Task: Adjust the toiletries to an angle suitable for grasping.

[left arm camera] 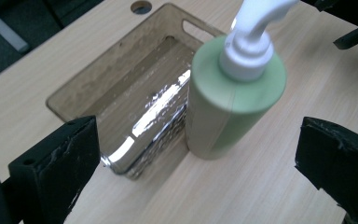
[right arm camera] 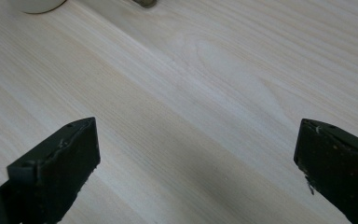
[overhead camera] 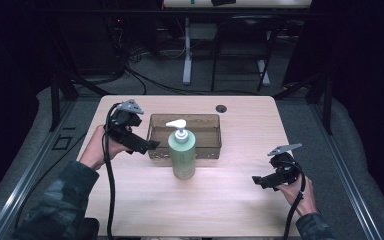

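A green pump bottle point(overhead camera: 182, 153) with a white pump head stands upright on the wooden table point(overhead camera: 220, 200), just in front of a clear brown tray point(overhead camera: 210, 131). My left gripper point(overhead camera: 149, 145) is open, held a little left of the bottle and pointing at it. In the left gripper view the bottle point(left arm camera: 228, 105) stands ahead between the wide-apart jaws, with the empty tray point(left arm camera: 98, 93) beside it. My right gripper point(overhead camera: 258, 181) is open near the table's front right, low over bare wood, with nothing between its jaws point(right arm camera: 196, 163).
A small round hole point(overhead camera: 221, 108) sits in the table behind the tray. Desk legs and cables point(overhead camera: 187, 55) stand on the floor beyond the far edge. Dark frame rails run along both sides of the table.
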`<state>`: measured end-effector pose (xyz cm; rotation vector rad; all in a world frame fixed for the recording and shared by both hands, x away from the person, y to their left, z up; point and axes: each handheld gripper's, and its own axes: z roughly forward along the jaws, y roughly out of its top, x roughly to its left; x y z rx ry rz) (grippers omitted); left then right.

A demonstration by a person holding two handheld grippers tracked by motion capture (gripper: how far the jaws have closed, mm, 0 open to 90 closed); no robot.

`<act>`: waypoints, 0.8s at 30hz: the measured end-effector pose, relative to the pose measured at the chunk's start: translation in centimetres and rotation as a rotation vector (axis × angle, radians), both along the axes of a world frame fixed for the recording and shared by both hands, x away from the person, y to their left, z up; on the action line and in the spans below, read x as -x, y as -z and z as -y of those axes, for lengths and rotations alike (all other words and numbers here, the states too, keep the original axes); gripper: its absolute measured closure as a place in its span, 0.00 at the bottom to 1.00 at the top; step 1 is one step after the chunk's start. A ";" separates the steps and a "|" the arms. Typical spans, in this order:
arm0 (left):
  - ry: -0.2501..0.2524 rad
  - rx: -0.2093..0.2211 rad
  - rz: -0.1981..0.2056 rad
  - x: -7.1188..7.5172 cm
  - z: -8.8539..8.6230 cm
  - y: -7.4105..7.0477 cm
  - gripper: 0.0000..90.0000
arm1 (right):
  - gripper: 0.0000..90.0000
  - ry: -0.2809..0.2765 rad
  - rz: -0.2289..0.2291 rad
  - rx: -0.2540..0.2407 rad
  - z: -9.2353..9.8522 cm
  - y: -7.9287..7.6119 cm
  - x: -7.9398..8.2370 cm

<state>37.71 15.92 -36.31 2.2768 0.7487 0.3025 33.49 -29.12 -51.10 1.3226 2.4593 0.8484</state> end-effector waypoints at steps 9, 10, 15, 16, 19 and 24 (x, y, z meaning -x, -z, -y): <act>0.142 -0.104 0.040 -2.1 5.3 -2.1 0.06 | 0.00 -0.008 -0.013 0.007 0.2 0.3 0.0; 0.154 -0.114 0.042 -2.2 5.8 -2.1 0.06 | 0.00 -0.006 -0.019 0.003 0.2 0.4 0.0; 0.208 -0.131 0.023 -2.7 7.1 -2.0 0.34 | 0.00 -0.011 -0.024 0.008 0.3 0.5 -0.1; 0.224 -0.139 0.023 -2.8 7.3 -1.9 0.34 | 0.00 -0.011 -0.024 0.008 0.3 0.5 -0.1; 0.256 -0.144 0.012 -3.0 8.0 -1.8 0.50 | 0.00 -0.004 -0.030 0.012 0.4 0.6 -0.2; 0.284 -0.173 0.015 -3.2 8.3 -1.9 0.66 | 0.00 -0.006 -0.029 0.018 0.5 0.6 -0.2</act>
